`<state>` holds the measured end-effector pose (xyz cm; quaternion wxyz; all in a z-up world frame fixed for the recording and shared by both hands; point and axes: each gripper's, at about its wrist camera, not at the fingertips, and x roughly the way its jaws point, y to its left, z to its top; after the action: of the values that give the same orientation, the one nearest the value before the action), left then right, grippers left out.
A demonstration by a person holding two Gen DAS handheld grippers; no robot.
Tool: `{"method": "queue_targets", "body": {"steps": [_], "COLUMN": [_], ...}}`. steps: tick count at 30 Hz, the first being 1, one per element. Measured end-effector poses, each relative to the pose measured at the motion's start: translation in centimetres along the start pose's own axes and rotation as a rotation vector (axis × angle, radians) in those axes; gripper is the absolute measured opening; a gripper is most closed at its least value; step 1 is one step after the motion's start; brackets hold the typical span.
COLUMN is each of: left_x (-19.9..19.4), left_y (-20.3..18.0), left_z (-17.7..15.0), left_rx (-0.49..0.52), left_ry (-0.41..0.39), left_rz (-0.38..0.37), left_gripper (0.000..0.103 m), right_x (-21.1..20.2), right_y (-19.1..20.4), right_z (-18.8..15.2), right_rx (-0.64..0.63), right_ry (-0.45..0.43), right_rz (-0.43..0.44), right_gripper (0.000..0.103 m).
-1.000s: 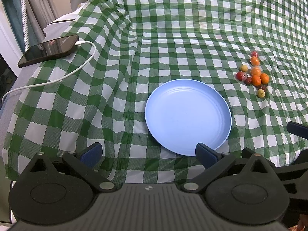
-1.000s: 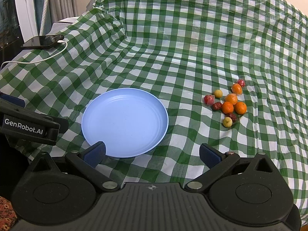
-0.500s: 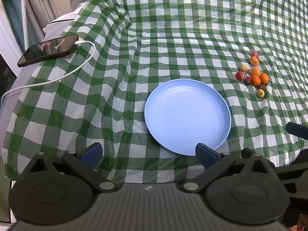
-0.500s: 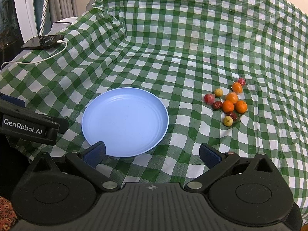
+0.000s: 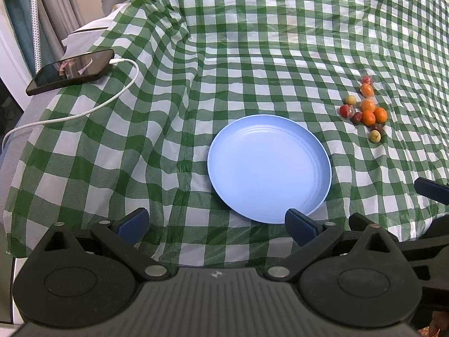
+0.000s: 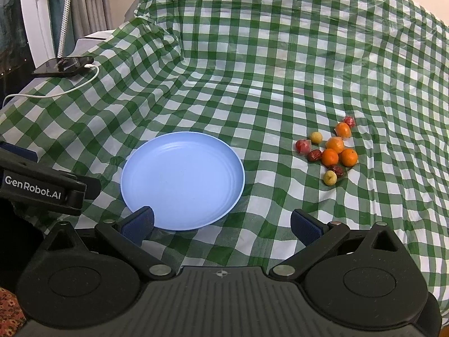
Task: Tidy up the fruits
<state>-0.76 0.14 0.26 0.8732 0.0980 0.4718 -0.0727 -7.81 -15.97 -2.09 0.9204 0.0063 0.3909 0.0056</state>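
Green-checked tablecloth (image 6: pixel 252 56) with a light blue plate (image 6: pixel 182 179) near its front edge.
A cluster of small fruits (image 6: pixel 329 151) lies on the cloth, off the plate, toward the right edge. A phone (image 5: pixel 73 71) sits at the far left corner. The left gripper (image 5: pixel 217 224) and right gripper (image 6: pixel 221 224) both hover with jaws wide and empty.

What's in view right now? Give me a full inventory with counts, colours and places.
Plate: one, light blue, centre of cloth, nothing on it.
Small fruits: about ten, orange, red, dark red and yellow, clustered right of the plate.
Tablecloth: one, green-and-white check, covering the surface.
Phone: one, black, far left edge.
Cable: one, white, plugged into the phone.
Left gripper: open, near the plate's front rim.
Right gripper: open, nothing held.
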Motion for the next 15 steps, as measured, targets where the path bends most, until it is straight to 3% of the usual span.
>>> {"method": "queue_targets", "body": {"steps": [15], "left_x": [-2.0], "left_y": [-0.1], "left_z": [-0.5], "left_rx": [-0.016], "left_ry": [-0.044], "left_rz": [0.011], "left_gripper": [0.103], "right_x": [-1.9], "right_y": [0.0], "right_z": [-0.5], "right_rx": [0.011], "right_ry": [-0.046], "right_rz": [-0.009], "right_gripper": [0.103]}}
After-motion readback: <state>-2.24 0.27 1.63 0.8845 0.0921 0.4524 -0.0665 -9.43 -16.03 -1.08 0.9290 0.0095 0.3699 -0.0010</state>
